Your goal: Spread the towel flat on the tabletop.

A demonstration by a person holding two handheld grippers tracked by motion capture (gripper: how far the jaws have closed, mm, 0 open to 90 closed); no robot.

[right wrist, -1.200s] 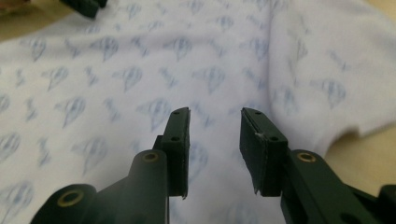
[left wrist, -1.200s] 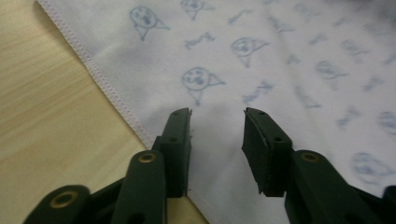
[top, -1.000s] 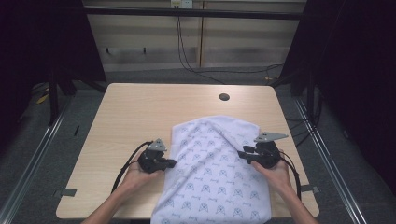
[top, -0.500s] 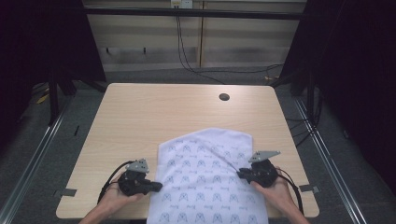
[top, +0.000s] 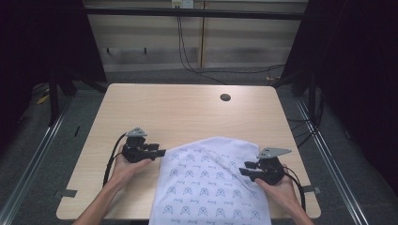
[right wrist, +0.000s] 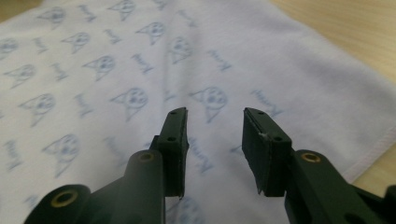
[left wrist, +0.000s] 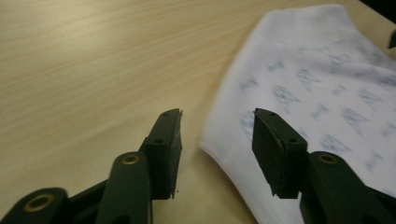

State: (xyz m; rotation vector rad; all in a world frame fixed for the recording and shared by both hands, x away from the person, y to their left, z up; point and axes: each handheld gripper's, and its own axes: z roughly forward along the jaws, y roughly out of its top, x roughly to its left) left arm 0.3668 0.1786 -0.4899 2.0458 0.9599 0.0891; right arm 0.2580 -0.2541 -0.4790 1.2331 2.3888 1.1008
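From above I see a white printed cloth spread over the near edge of the worktop, hanging off it between my two forearms, with nothing lying on it or across my path. My left gripper sits just off the cloth's left border, jaws parted, and my right gripper rests over the cloth's right side, also parted, holding nothing. The only other feature on the worktop is a dark round hole toward the far right corner, well apart from the work. Cables hang behind the far edge. The left gripper view adds what the high view cannot: the cloth's folded edge lies between the open jaws, untouched, bare wood beside it. The right gripper view resolves the print as small pale-blue cat faces and shows a stitched hem toward the wood.
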